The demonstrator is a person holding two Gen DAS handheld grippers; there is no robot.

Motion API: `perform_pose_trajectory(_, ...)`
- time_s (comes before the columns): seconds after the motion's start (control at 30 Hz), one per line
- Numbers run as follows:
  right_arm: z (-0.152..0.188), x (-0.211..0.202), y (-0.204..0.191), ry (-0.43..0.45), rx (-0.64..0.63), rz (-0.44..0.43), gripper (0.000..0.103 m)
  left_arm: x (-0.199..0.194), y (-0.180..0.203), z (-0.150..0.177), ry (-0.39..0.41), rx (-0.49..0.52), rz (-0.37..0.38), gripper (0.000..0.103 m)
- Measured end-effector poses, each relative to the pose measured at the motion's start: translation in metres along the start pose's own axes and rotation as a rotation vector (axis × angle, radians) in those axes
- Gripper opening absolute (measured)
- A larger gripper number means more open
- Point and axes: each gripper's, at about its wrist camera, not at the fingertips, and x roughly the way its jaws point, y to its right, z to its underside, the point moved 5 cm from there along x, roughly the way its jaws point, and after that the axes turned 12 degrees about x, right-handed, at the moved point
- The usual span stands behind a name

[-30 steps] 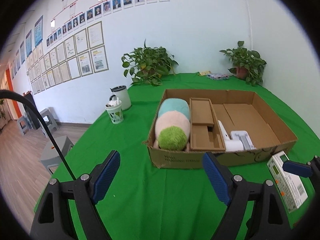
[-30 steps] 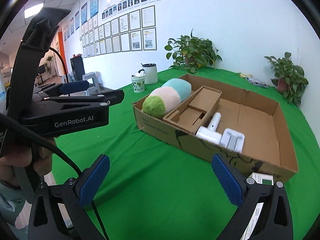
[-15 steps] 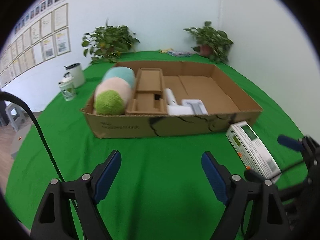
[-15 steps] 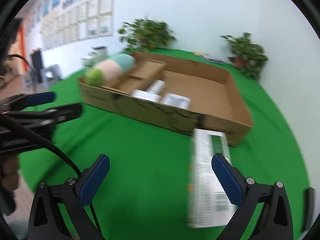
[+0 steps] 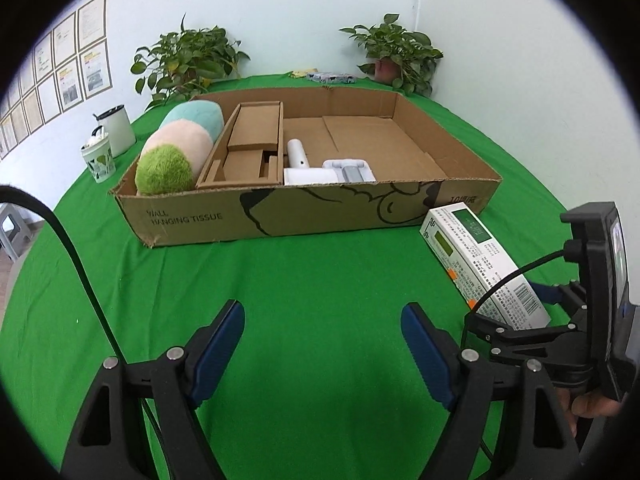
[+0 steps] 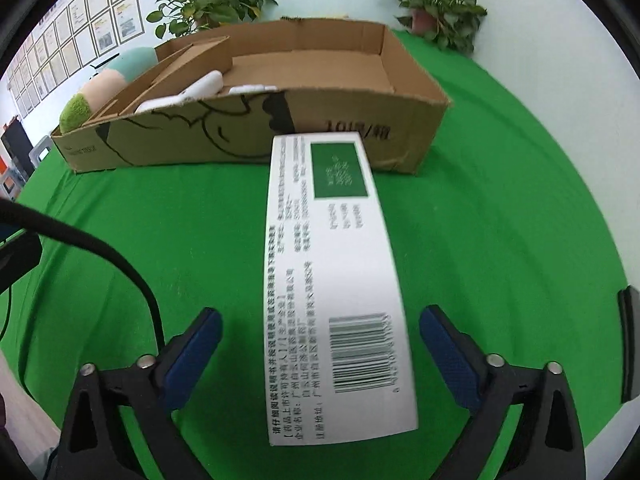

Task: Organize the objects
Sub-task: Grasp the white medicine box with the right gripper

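Observation:
A long white medicine box (image 6: pixel 340 272) with a green label lies flat on the green cloth, its far end near the front wall of the open cardboard box (image 6: pixel 248 132). My right gripper (image 6: pixel 320 354) is open and straddles the near end of the medicine box, not touching it. The medicine box also shows in the left wrist view (image 5: pixel 480 264), right of the cardboard box (image 5: pixel 256 216). My left gripper (image 5: pixel 323 354) is open and empty over bare cloth. Inside the cardboard box lie a plush roll (image 5: pixel 180 148), a cardboard insert (image 5: pixel 248 144) and a white lint roller (image 5: pixel 316 168).
A white canister (image 5: pixel 116 130) and a patterned cup (image 5: pixel 98 160) stand left of the cardboard box. Potted plants (image 5: pixel 188 60) (image 5: pixel 396 52) stand at the table's back by the wall. Small items (image 5: pixel 328 77) lie behind the box.
Both grippers swung right and lower toward the table. My right gripper has come up behind the medicine box, which now lies between its open fingers.

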Motion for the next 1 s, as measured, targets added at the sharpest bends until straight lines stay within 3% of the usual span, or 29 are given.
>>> perform_pose_trajectory(0.07,0.003,0.0,-0.005,-0.004,-0.011,-0.01,0.063,0.001,-0.003,0.002,-0.015,-0.014,0.0,0.08)
perform_pose_trajectory(0.23,0.014,-0.013,-0.032,-0.015,-0.058,-0.097,0.062,0.002,-0.011,0.006,-0.039,-0.046,0.025,0.08)
perform_pose_trajectory(0.33,0.026,-0.029,-0.054,-0.032,-0.11,-0.186,0.063,0.01,-0.019,0.008,-0.087,-0.085,0.097,0.08)
perform_pose_trajectory(0.37,0.028,-0.032,-0.06,-0.032,-0.128,-0.2,0.074,0.014,-0.021,0.008,-0.107,-0.107,0.135,0.08)
perform_pose_trajectory(0.4,0.032,-0.034,-0.065,-0.035,-0.143,-0.216,0.093,0.019,-0.023,0.009,-0.127,-0.131,0.182,0.08)
perform_pose_trajectory(0.43,0.034,-0.034,-0.068,-0.037,-0.145,-0.224,0.1,0.024,-0.024,0.01,-0.145,-0.152,0.222,0.08)
perform_pose_trajectory(0.57,0.036,-0.035,-0.068,-0.049,-0.122,-0.244,0.102,0.046,-0.017,0.011,-0.223,-0.207,0.403,0.08)
perform_pose_trajectory(0.7,0.038,-0.042,-0.07,-0.023,-0.129,-0.241,0.102,0.061,-0.004,0.006,-0.237,-0.255,0.533,0.08)
perform_pose_trajectory(0.83,0.037,-0.041,-0.069,-0.012,-0.159,-0.229,0.095,0.073,0.004,0.005,-0.238,-0.33,0.632,0.08)
perform_pose_trajectory(0.97,0.045,-0.037,-0.07,-0.036,-0.181,-0.201,0.061,0.076,0.012,0.008,-0.253,-0.332,0.654,0.08)
perform_pose_trajectory(1.0,0.046,-0.037,-0.071,-0.033,-0.185,-0.195,0.06,0.076,0.012,0.009,-0.26,-0.33,0.658,0.079)
